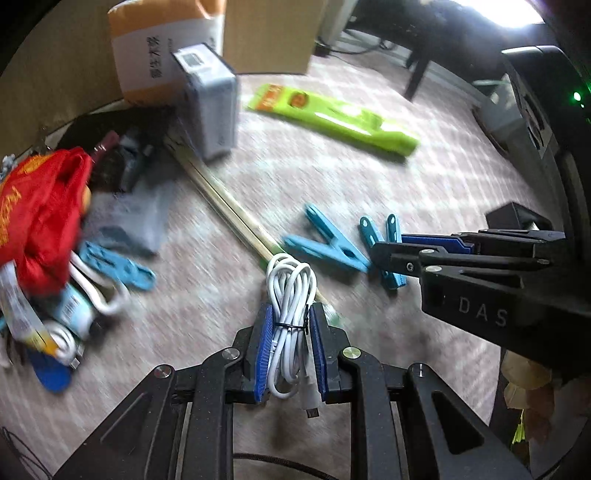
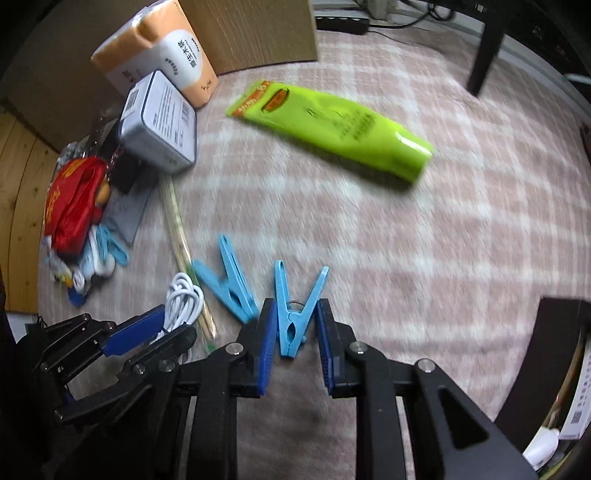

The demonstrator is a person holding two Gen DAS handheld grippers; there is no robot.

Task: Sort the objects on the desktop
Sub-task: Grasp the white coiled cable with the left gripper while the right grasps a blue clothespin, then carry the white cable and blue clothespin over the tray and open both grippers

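My left gripper (image 1: pixel 291 310) is shut on a coiled white cable (image 1: pixel 291 291) tied with a black band; its plug hangs down between the blue pads. My right gripper (image 2: pixel 295 306) is shut on a light blue clothespin (image 2: pixel 291 328), its two handles spreading in a V above the pads. A second blue clothespin (image 2: pixel 229 288) lies on the pink checked cloth just left of it. The left wrist view shows the right gripper (image 1: pixel 388 253) at the right, on its clothespin (image 1: pixel 393 225). Low at the left of the right wrist view is the left gripper (image 2: pixel 177 321).
A lime green tube (image 2: pixel 332 125) lies further back. Wrapped chopsticks (image 2: pixel 181 236) run toward a grey tin (image 2: pixel 159 125) and a tissue pack (image 2: pixel 162 55) by a cardboard box (image 2: pixel 251 29). A red bag (image 2: pixel 74 199), another clothespin (image 1: pixel 118 262) and small items pile at the left.
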